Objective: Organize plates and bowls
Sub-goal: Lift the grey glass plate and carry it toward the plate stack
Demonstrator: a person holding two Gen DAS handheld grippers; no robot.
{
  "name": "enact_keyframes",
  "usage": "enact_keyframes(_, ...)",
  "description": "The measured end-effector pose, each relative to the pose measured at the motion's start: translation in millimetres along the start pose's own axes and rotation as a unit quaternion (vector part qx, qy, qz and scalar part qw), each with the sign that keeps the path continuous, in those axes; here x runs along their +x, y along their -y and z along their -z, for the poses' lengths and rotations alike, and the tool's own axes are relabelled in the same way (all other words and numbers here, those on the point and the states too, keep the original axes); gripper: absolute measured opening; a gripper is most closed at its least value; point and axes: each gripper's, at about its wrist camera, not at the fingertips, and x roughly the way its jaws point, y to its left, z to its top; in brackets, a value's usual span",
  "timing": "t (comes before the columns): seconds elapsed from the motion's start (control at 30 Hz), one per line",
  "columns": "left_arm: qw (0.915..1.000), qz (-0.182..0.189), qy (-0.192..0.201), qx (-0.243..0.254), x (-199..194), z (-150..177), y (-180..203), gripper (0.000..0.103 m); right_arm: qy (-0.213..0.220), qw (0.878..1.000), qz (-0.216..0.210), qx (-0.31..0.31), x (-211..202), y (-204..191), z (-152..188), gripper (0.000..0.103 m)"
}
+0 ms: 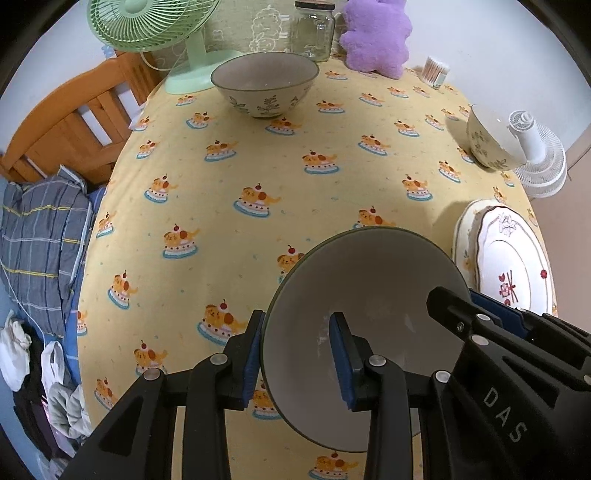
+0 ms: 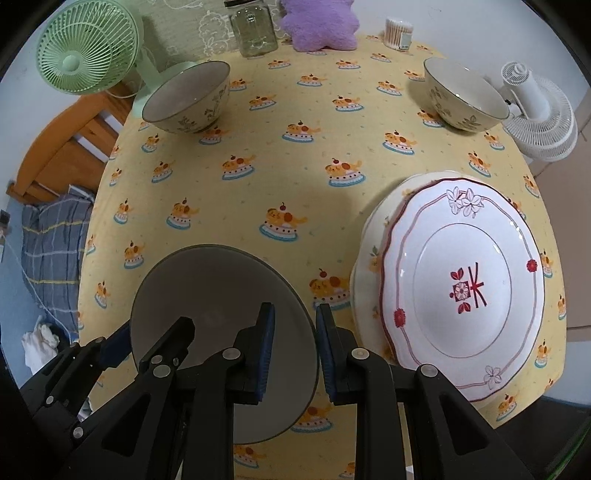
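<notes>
Both tools grasp the same grey bowl [image 1: 364,295] low over the table [image 1: 229,155] with its yellow cake-print cloth: the left tool [image 1: 295,360] pinches the bowl's left rim, one blue pad outside the wall and one inside, and the right tool [image 2: 293,356] clamps the opposite rim the same way. The left wrist view shows the right tool only as a black body reaching in from the lower right, while the right wrist view shows the left tool as a dark arm at lower left. The stacked plates [image 2: 461,288] lie just right of the held bowl; the right view shows the top plate's red flower motif whole, whereas the left view crops it at the edge. A floral bowl [image 1: 264,86] sits at the far left near the green fan [image 1: 155,26], and a second floral bowl [image 2: 463,98] at the far right beside the white fan [image 2: 543,118]; in the left view this bowl is partly hidden by that fan. Whether the held bowl's base touches the cloth is hard to tell, since the tools cover its lower edge.
</notes>
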Motion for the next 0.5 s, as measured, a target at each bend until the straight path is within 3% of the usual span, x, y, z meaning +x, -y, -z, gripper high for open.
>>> enact_keyframes(0.13,0.9998,0.006,-0.018,-0.007,8.3,0.5,2.0,0.033,-0.010,1.000,0.004,0.000,3.8,4.0,0.4,0.027)
enact_keyframes(0.27,0.9999,-0.001,-0.010,-0.005,9.7,-1.6,4.0,0.034,-0.008,1.000,0.002,-0.003,7.0,4.8,-1.1,0.027)
enact_keyframes(0.5,0.9999,-0.007,-0.001,-0.011,7.3,-4.5,7.9,0.048,0.013,1.000,-0.018,-0.013,7.6,6.2,-4.6,0.036)
